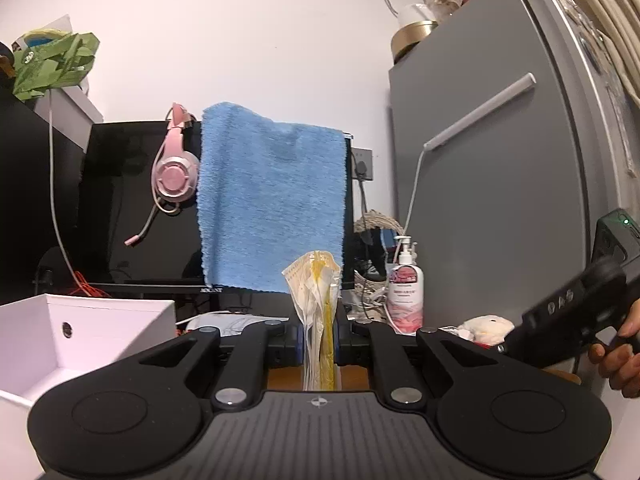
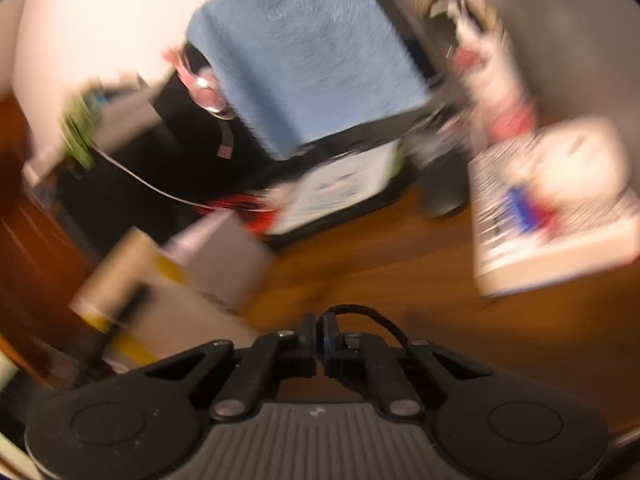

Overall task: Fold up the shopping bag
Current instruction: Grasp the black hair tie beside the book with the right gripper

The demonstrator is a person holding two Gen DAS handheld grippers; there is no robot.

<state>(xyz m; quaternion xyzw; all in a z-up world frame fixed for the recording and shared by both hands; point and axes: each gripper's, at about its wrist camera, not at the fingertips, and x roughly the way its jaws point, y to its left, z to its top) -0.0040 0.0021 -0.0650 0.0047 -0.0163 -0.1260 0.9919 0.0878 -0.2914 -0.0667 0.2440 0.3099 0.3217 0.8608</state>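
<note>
White open box [image 1: 86, 322], far left of the left wrist view: a round hole in its front wall, nothing visible in the part of the interior that shows.
Green paper bag [image 1: 54, 64], upper left, crumpled, on a shelf.
Pink headset [image 1: 174, 168], hung on the top edge of a black monitor [image 1: 120, 216]; small lettering on the monitor's lower bezel, too fine to read.
Blue towel [image 1: 272, 200], draped over the same monitor.
Shopping bag [image 1: 318, 320], centre: cream and yellow, gathered into a narrow upright bundle of flat folds, crinkled at its top, standing between the fingers of the left gripper [image 1: 318, 344], which is clamped on it.
Pump bottle [image 1: 405, 292], white with a pink label, print illegible, beside the grey fridge [image 1: 488, 184].
Plush toy [image 1: 486, 326], white, low at right.
A hand [image 1: 618, 356], far right, holding a black gripper body.
Right wrist view, heavily blurred: right gripper [image 2: 318, 346], its fingers together with nothing seen between them, over a wooden table [image 2: 400, 276]; printed box [image 2: 552, 208] at right, text unreadable.
</note>
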